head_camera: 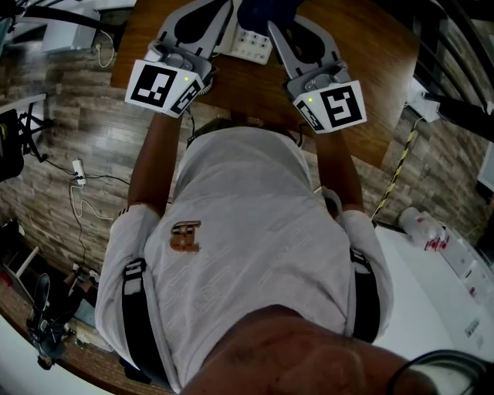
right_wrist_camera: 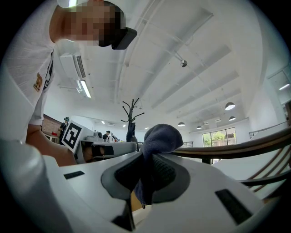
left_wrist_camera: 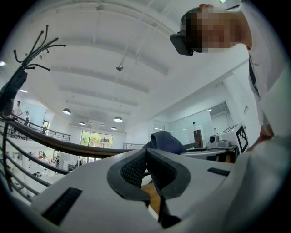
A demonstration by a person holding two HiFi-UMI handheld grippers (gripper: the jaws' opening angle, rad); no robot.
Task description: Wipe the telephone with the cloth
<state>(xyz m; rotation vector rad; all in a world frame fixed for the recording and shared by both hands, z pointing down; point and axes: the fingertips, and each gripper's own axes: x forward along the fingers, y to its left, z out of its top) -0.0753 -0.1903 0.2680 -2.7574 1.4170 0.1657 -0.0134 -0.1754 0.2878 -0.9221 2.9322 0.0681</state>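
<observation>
The telephone, white with a keypad, lies on the brown wooden tabletop at the top of the head view, showing in the gap between the two tools. Just above it bunches the dark blue cloth. The right hand-held gripper is clamped on that cloth, which bulges above the pads and hangs down between them. The left hand-held gripper has its jaws together at the tips with nothing between them; the cloth shows just beyond it. The person leans over the tabletop's near edge.
</observation>
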